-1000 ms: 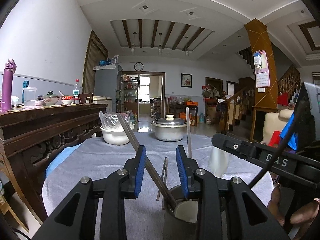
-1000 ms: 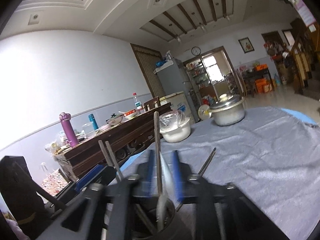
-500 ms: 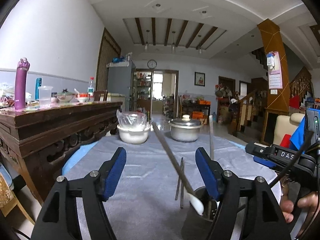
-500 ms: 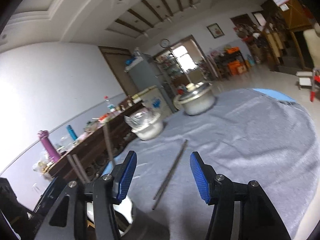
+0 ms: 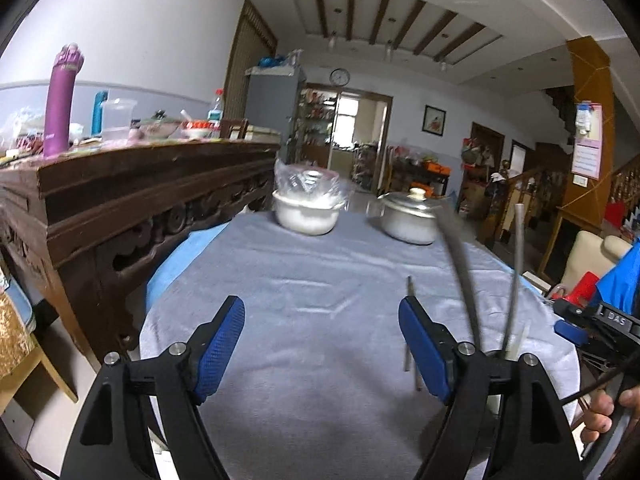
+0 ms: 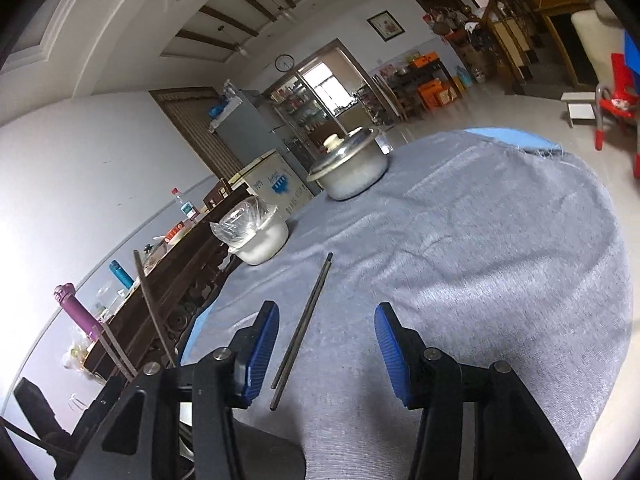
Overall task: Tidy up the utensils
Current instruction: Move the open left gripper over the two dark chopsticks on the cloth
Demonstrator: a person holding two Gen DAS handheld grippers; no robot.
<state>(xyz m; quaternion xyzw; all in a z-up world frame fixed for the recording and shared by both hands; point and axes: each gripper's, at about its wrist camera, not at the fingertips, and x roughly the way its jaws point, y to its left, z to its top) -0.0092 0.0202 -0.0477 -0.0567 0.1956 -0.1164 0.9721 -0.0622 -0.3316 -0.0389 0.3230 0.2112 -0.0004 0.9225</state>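
A pair of dark chopsticks [image 6: 304,324] lies flat on the grey tablecloth [image 6: 480,260], just ahead of my open, empty right gripper [image 6: 324,354]. The pair also shows in the left wrist view [image 5: 409,320], partly behind my right finger. My left gripper [image 5: 320,352] is open and empty above the cloth. Upright utensil handles [image 5: 460,264] stand to its right, blurred; the holder below them is hidden behind my finger. The same handles [image 6: 150,304] stand at the left in the right wrist view.
A white bowl covered with plastic [image 5: 308,208] and a lidded metal pot [image 5: 408,220] stand at the table's far end. A dark carved sideboard [image 5: 120,200] with bottles runs along the left. The other gripper [image 5: 600,320] is at the right edge.
Both grippers opened and let go of the utensils standing in the holder. The left gripper swung left off the holder; the right gripper moved over the chopsticks lying on the cloth.
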